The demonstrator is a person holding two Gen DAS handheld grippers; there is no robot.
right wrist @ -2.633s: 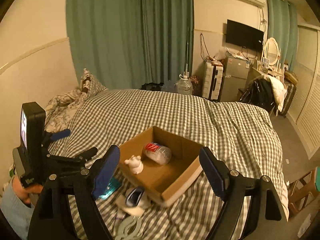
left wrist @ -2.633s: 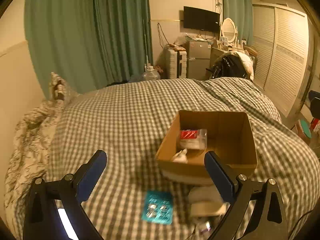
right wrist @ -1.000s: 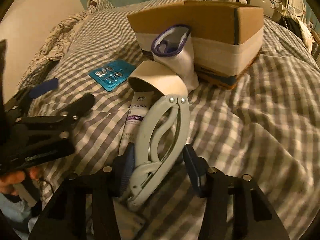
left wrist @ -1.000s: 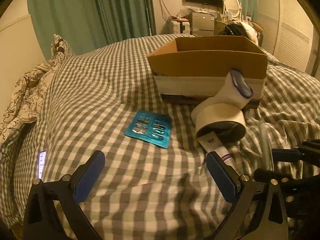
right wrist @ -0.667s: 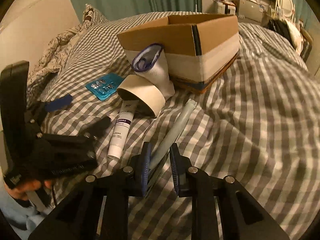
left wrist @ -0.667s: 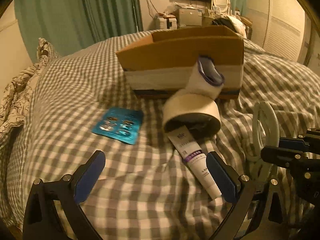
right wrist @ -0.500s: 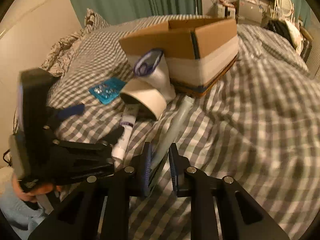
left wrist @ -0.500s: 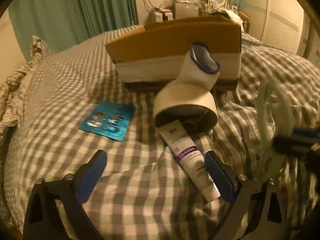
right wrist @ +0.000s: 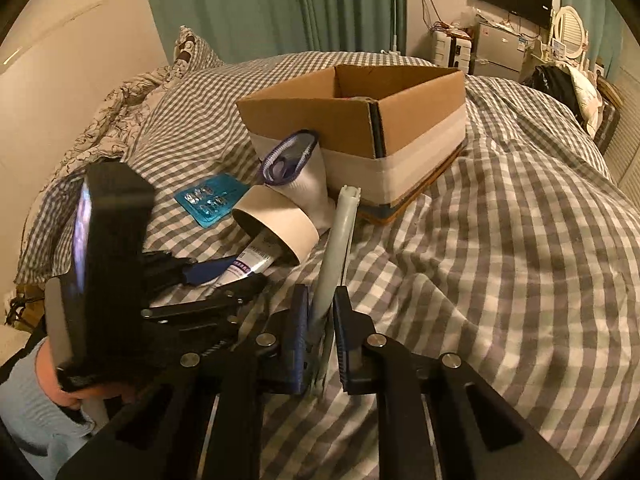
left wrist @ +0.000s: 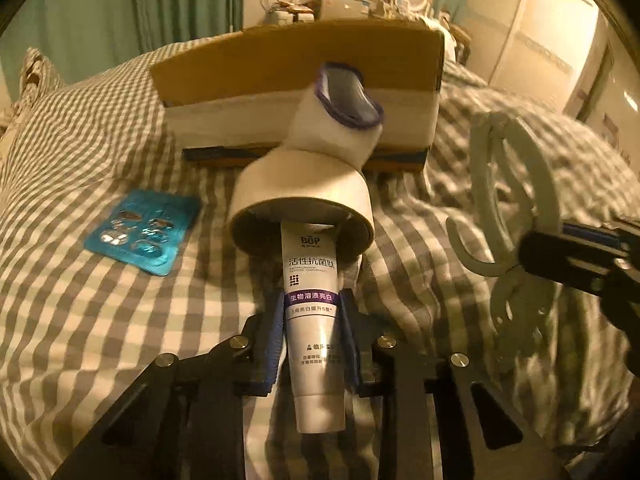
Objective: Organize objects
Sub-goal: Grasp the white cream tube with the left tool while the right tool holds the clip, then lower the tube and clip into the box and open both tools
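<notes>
My left gripper (left wrist: 311, 300) is shut on a white toothpaste tube (left wrist: 314, 312) that lies on the checked bedspread, its far end inside a roll of tape (left wrist: 302, 208). My right gripper (right wrist: 320, 300) is shut on a pale grey plastic clip tool (right wrist: 338, 240) and holds it above the bed; the tool also shows at the right of the left wrist view (left wrist: 516, 216). A white sock with a purple cuff (left wrist: 340, 120) leans on the open cardboard box (right wrist: 360, 120). A teal pill blister pack (left wrist: 144, 236) lies left of the tape.
The box stands mid-bed on the checked bedspread (right wrist: 500, 240). A crumpled floral quilt and pillow (right wrist: 132, 104) lie at the left. Green curtains, a fridge and a wardrobe stand beyond the bed.
My left gripper moved in and closed on the toothpaste tube. My right gripper closed on the grey clip tool and lifted it off the bed.
</notes>
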